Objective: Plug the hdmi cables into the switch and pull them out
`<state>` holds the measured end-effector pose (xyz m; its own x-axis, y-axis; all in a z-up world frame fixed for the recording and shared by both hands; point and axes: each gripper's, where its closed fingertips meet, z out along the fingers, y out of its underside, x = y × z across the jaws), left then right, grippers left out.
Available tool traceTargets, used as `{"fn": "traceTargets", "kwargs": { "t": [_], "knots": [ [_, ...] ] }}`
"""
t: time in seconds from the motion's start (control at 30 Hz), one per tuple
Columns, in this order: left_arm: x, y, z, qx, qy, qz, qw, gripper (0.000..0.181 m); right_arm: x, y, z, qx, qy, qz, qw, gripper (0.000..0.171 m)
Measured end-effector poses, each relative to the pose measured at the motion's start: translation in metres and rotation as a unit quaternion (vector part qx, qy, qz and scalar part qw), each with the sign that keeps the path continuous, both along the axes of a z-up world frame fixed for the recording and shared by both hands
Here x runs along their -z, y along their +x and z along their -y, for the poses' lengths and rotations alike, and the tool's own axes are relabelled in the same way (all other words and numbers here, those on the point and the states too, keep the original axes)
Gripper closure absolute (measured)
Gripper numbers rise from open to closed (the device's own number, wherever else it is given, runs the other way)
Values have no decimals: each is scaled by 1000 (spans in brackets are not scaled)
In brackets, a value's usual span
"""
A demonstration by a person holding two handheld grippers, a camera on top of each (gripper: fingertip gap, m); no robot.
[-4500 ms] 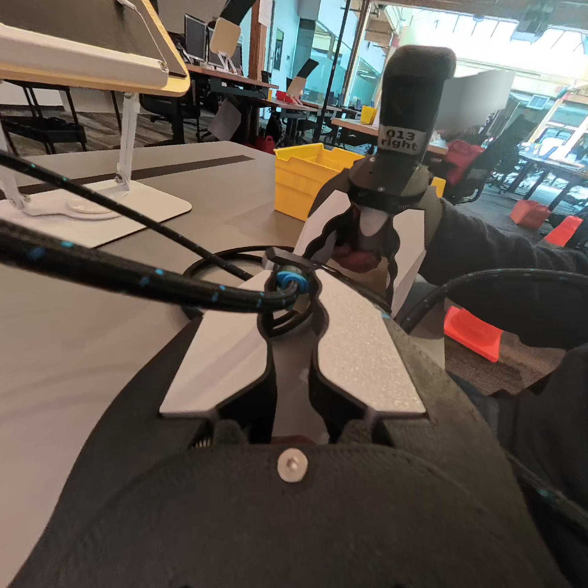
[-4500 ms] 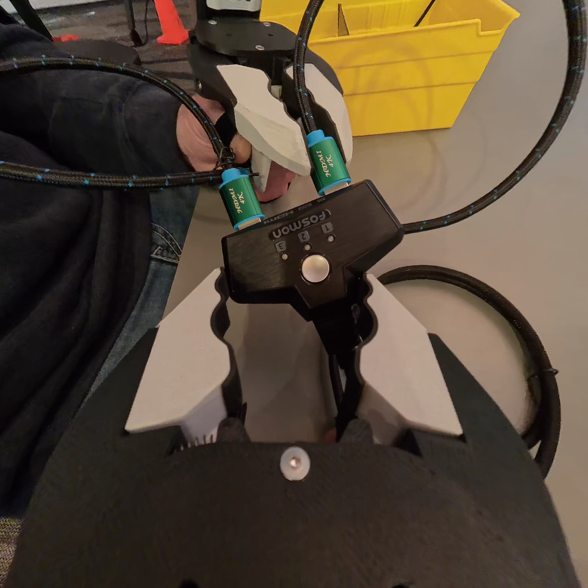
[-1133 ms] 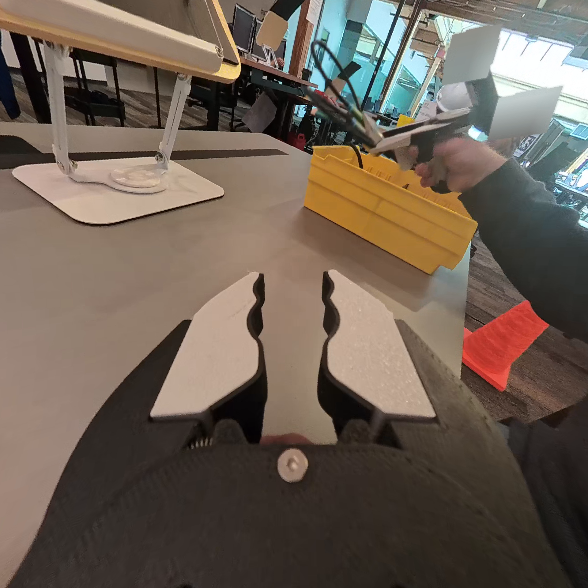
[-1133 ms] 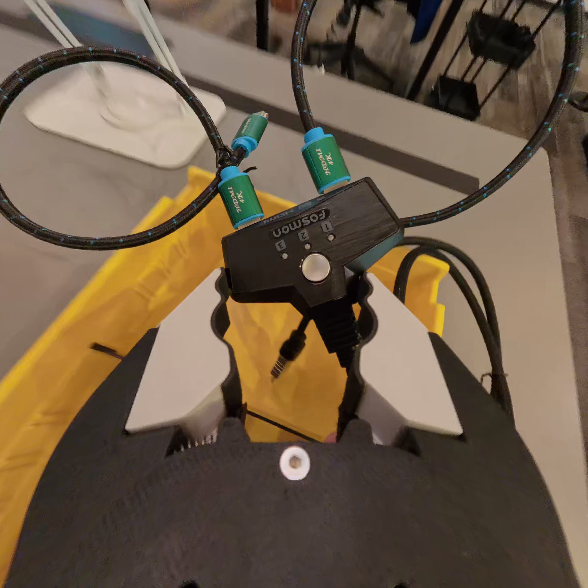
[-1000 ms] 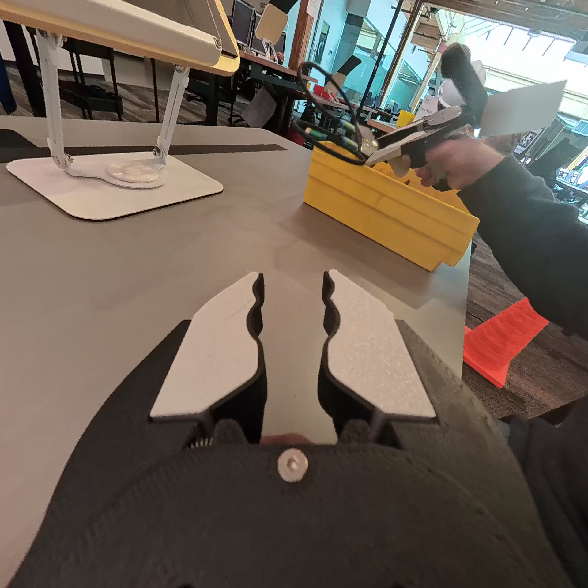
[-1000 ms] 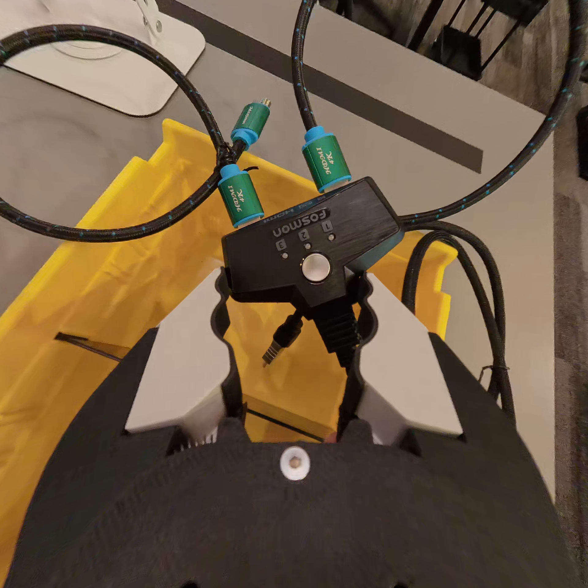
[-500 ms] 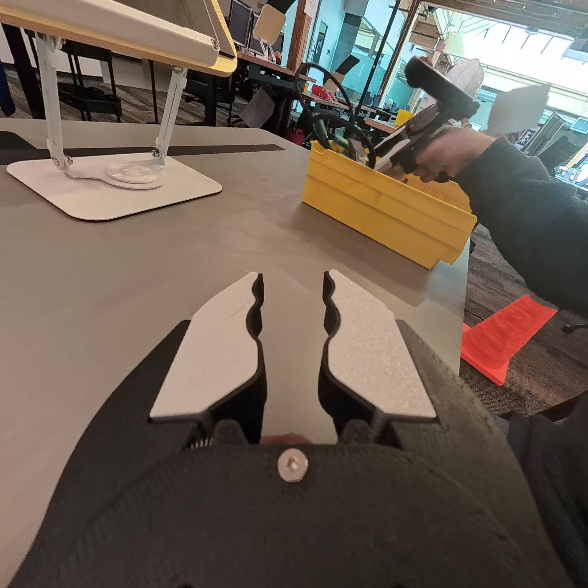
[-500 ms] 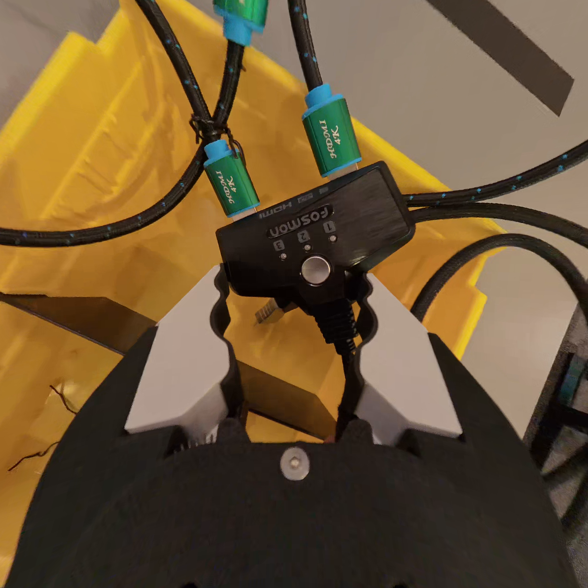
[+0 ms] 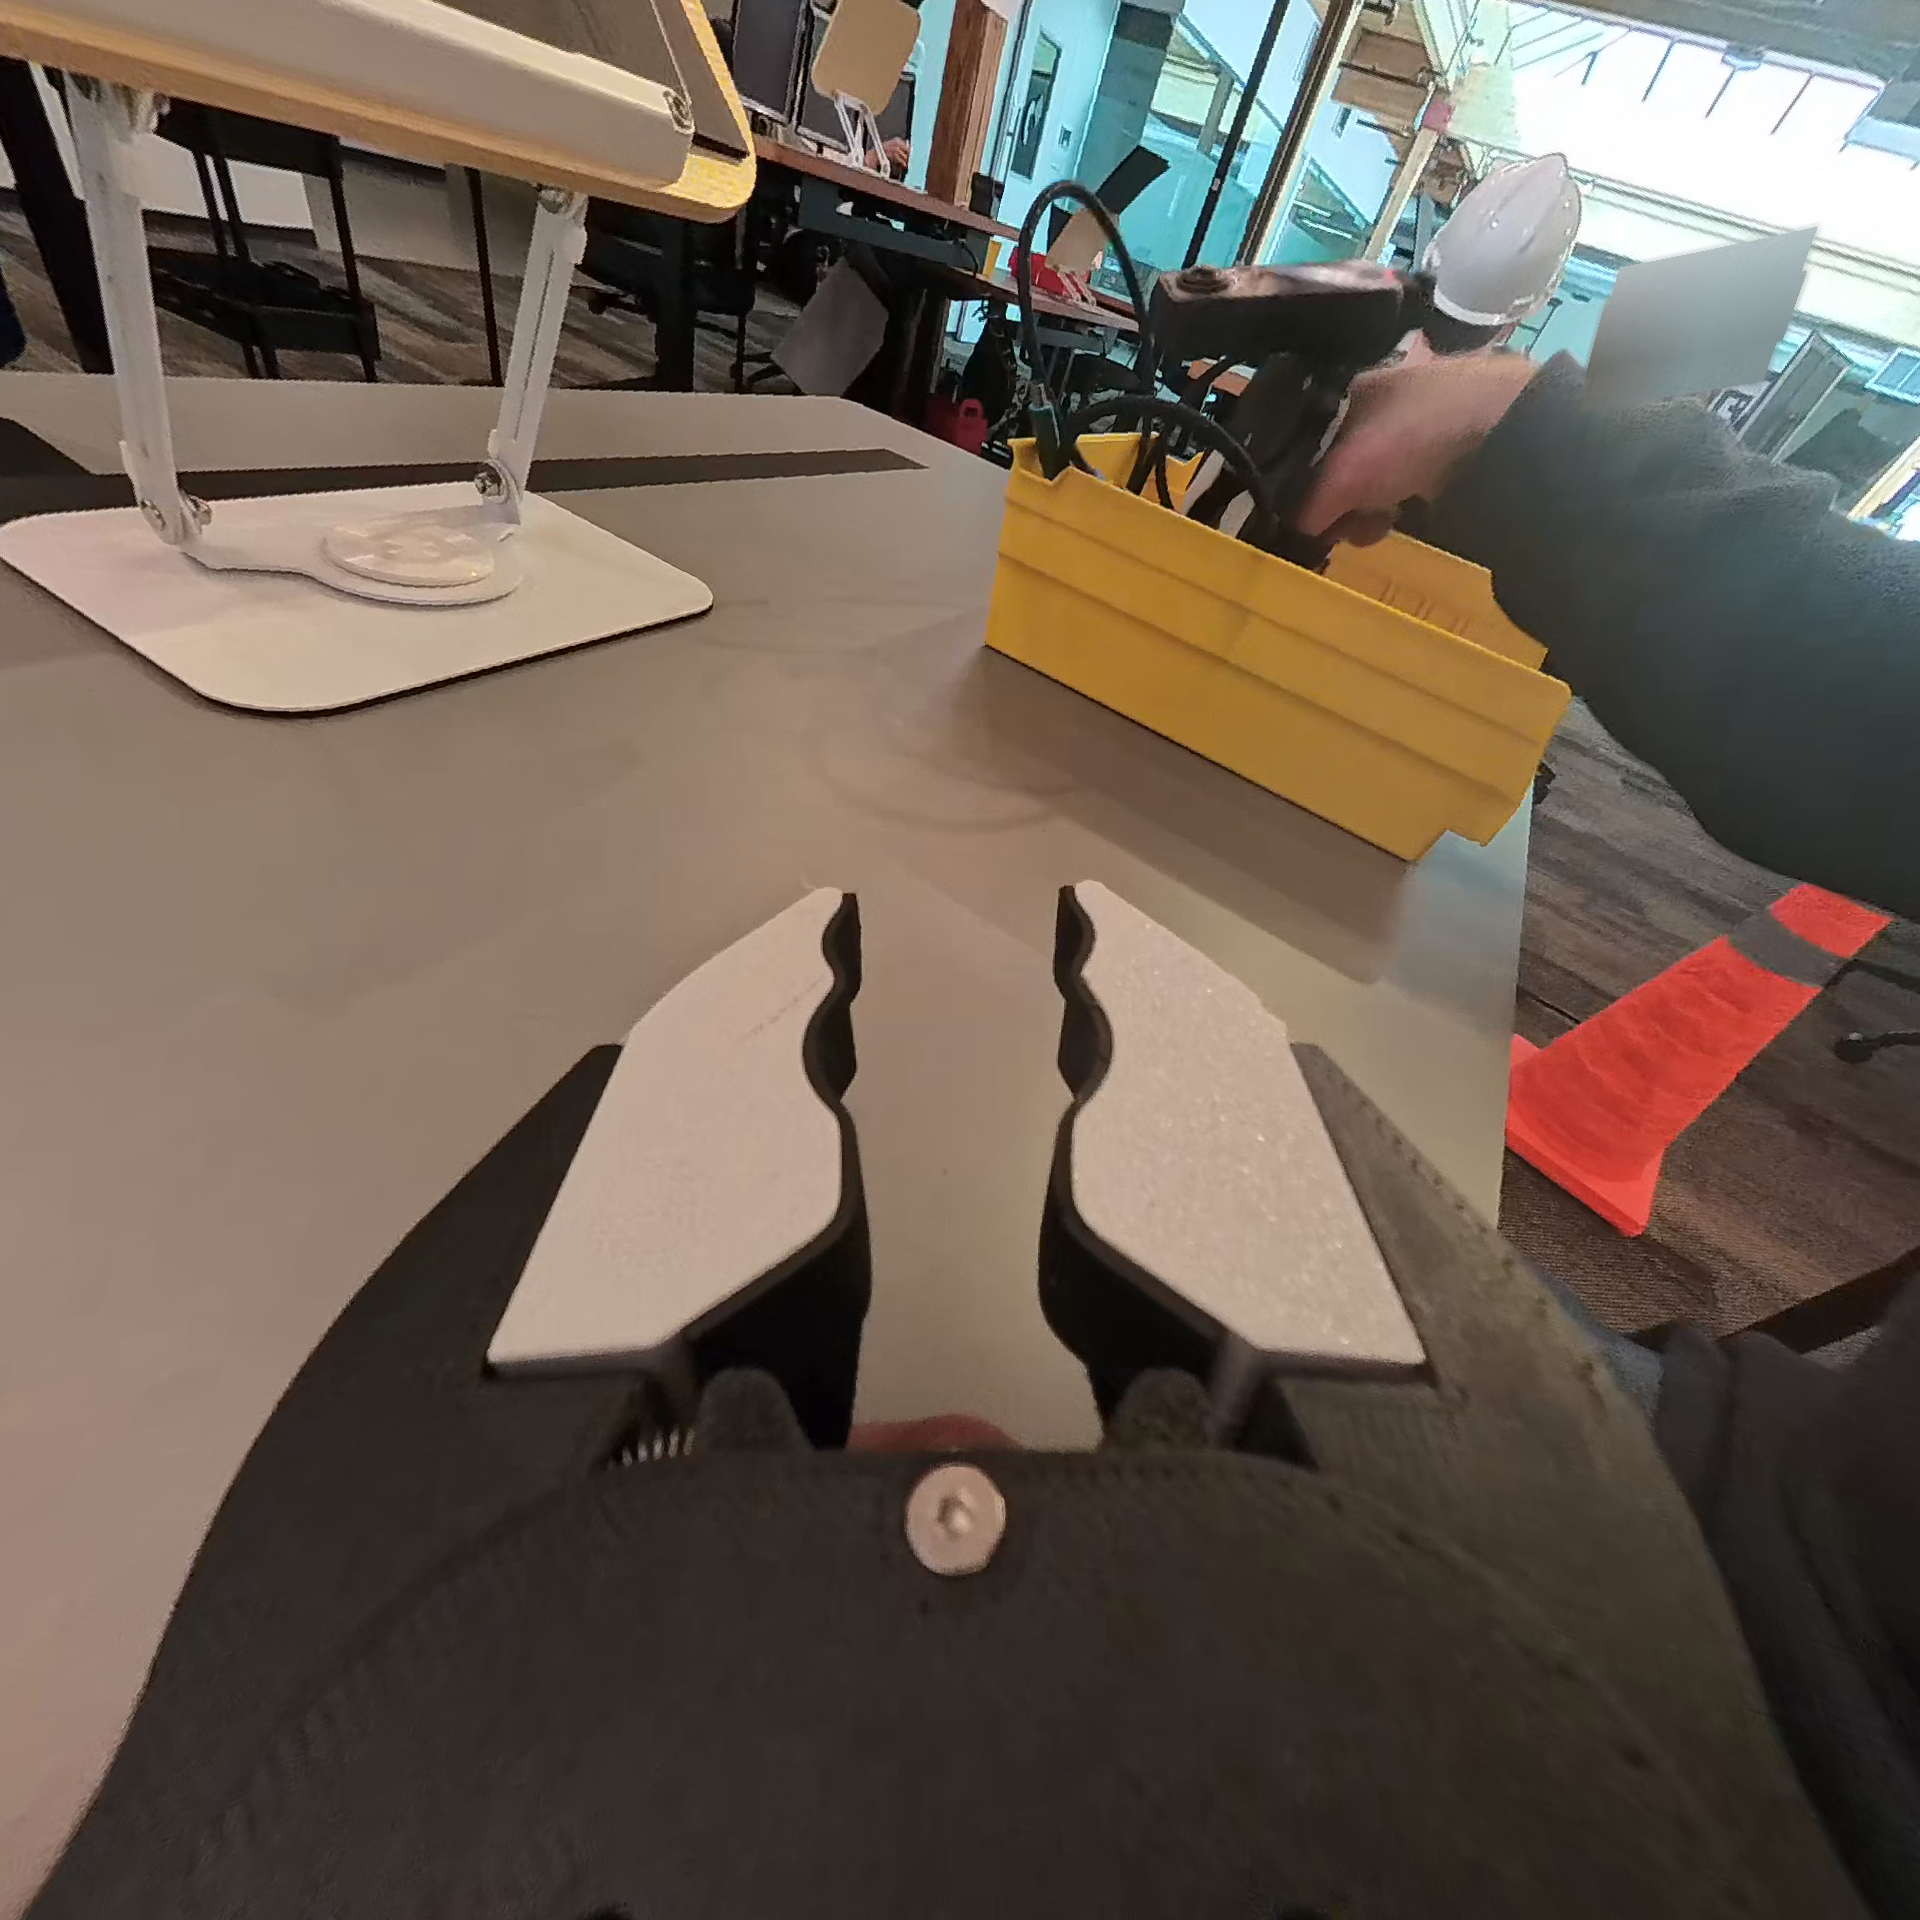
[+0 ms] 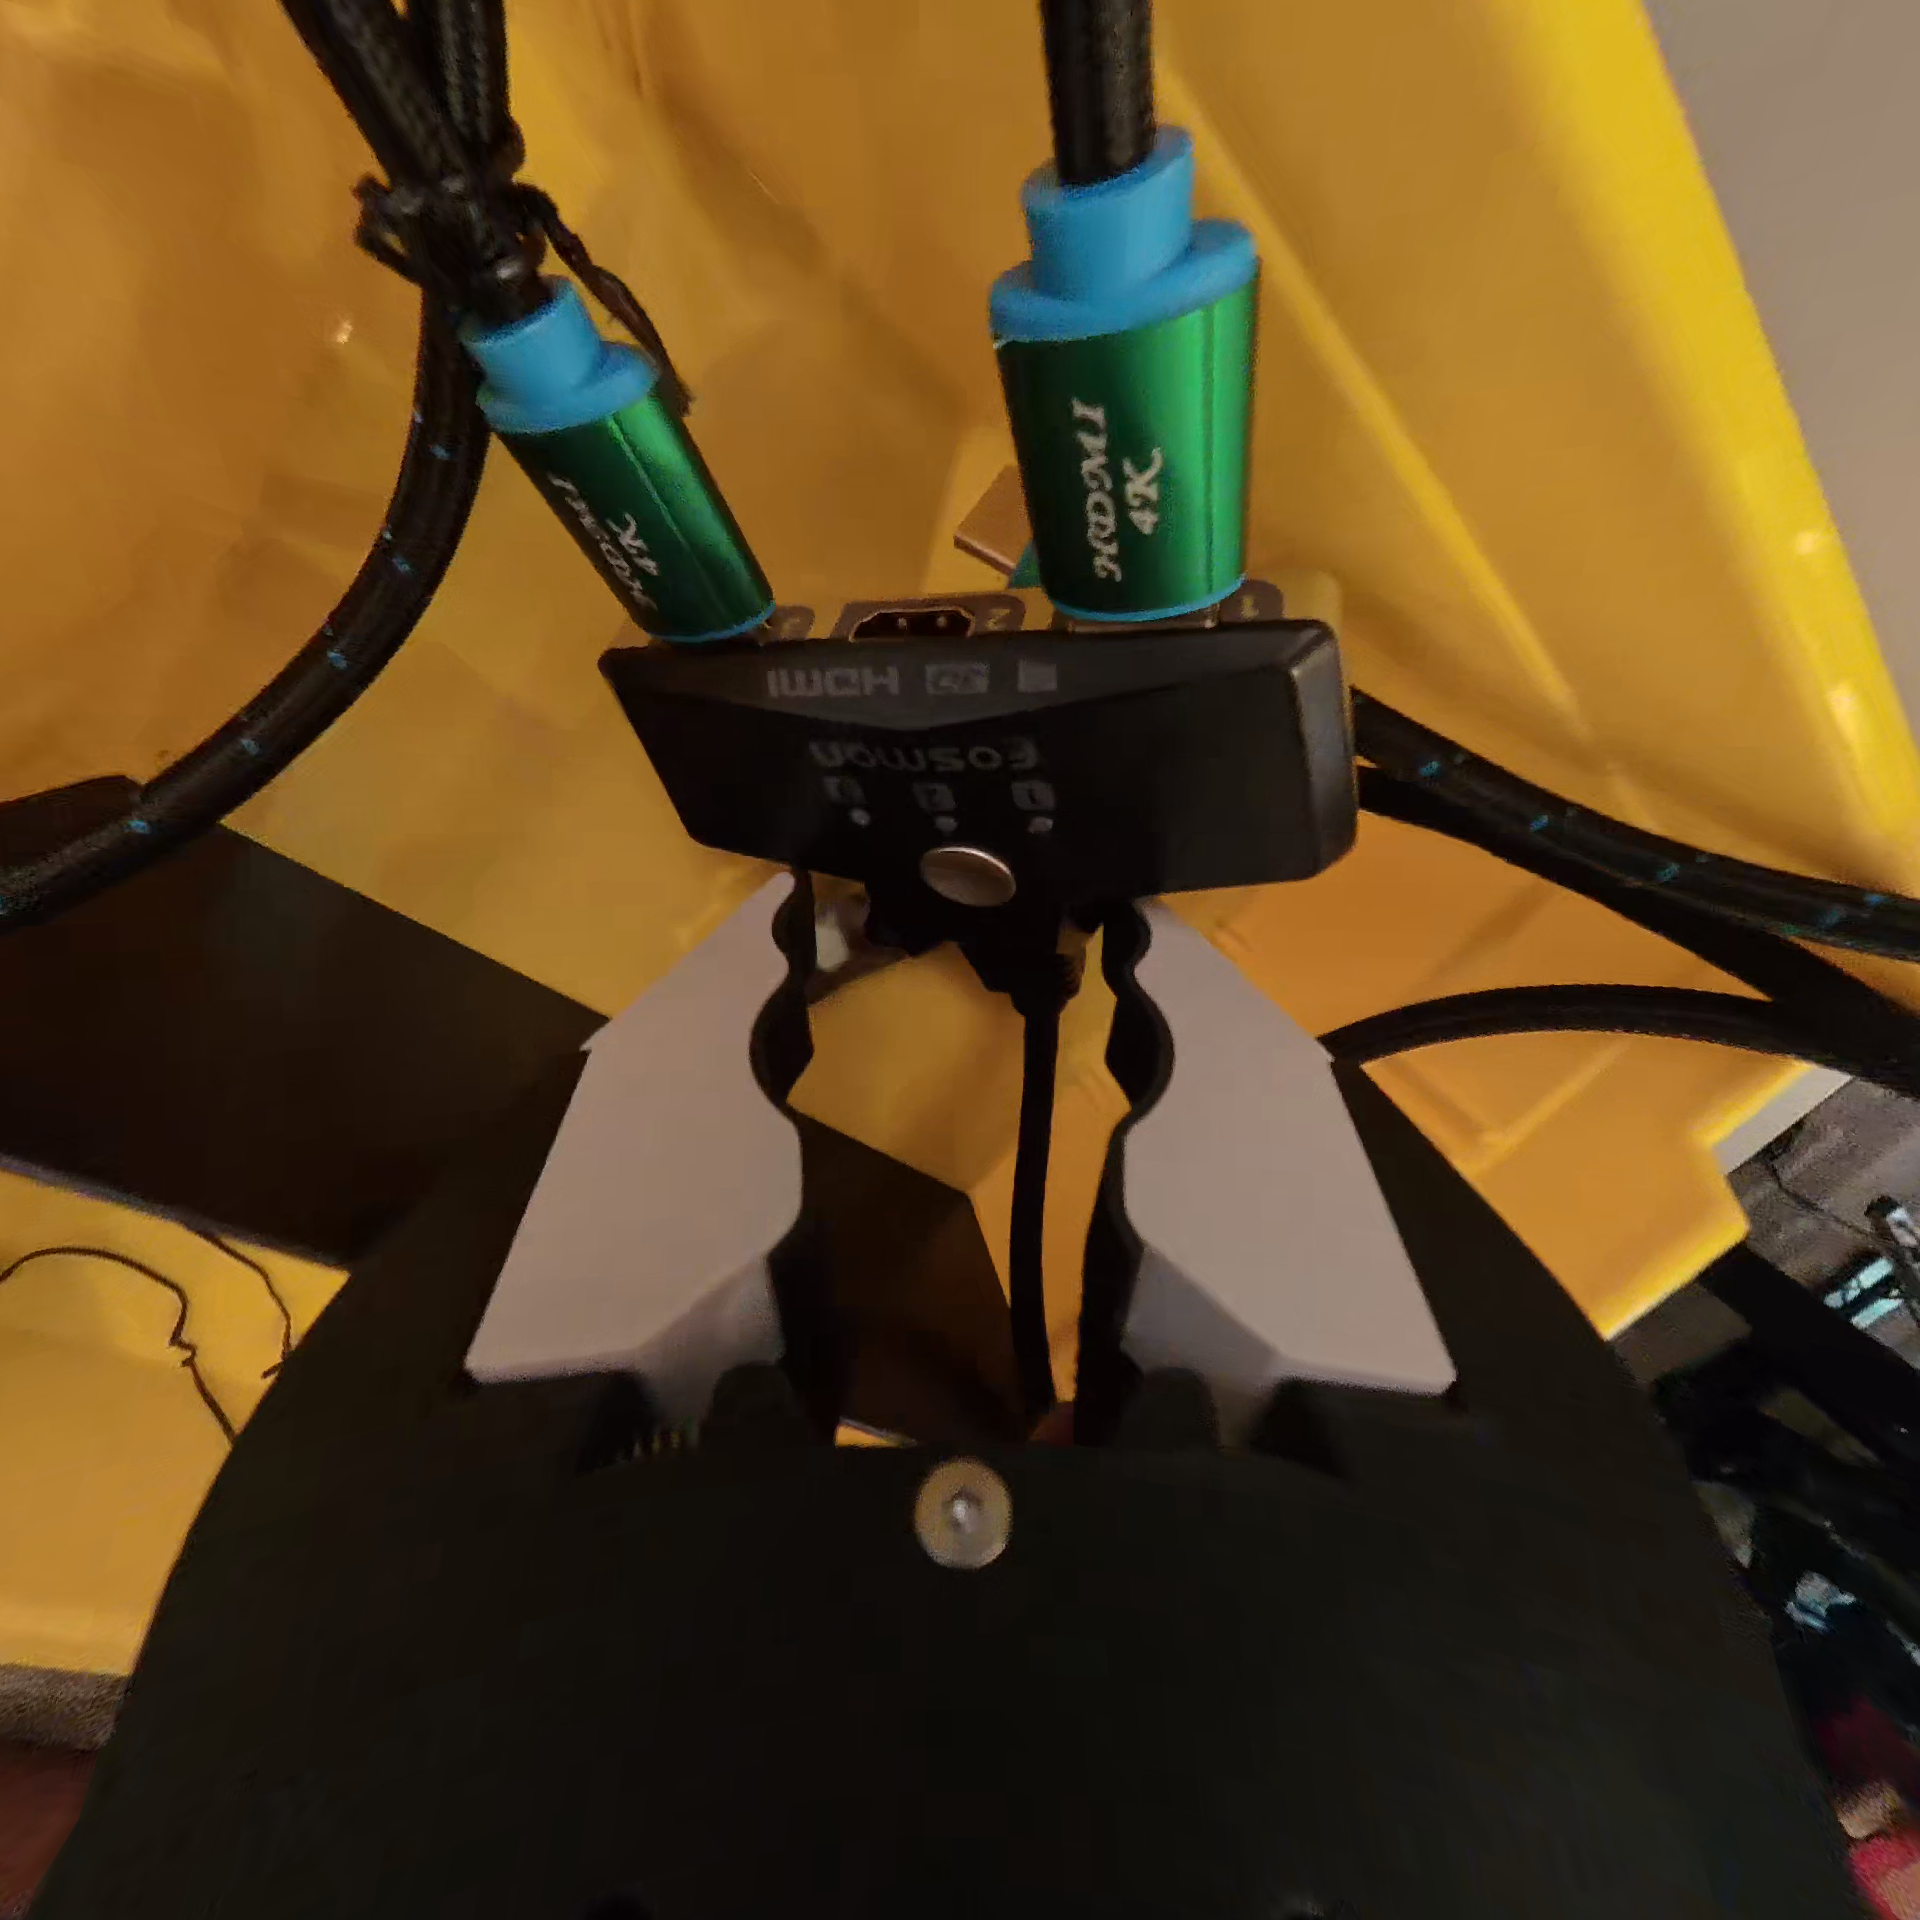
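Two green-shelled plugs [image 10: 1127, 457] sit in the outer ports of the switch [image 10: 997, 748], which rests inside the yellow bin [image 10: 1455, 520] just past the released right tongs [image 10: 951, 925], plug axes pointing away, while the left tongs [image 9: 956, 914], empty and parted, hover above the bench [image 9: 416, 883] well apart.

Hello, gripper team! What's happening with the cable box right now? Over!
Left gripper open, empty, over table. Right gripper at switch inside yellow bin, grip unclear. Two HDMI plugs in, middle port free.
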<state>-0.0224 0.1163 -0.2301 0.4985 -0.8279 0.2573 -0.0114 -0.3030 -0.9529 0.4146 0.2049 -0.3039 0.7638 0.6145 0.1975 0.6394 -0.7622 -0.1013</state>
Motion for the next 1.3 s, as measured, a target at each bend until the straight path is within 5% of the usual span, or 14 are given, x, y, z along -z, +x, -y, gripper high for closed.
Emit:
{"fn": "traceTargets", "kwargs": {
  "t": [0.1,0.47,0.7,0.87,1.07,1.3],
  "knots": [
    [0,1,0,1,4,-6,1000,146,-12,1,-4,-6,24,19,1000,95],
    [-4,7,4,4,30,-40,999,145,-105,-28,6,-42,172,24,984,110],
    [-48,-12,0,-61,124,-128,982,141,-142,-81,18,-84,280,-34,956,119],
    [-89,-95,-27,-199,169,-259,930,138,-166,-133,40,-132,338,-71,929,126],
    [-116,-247,-75,-371,103,-355,852,127,-171,-197,62,-192,363,-110,905,130],
    [-68,-339,-151,-369,5,-439,819,130,-158,-250,86,-258,348,-144,890,130]
  ]
}}
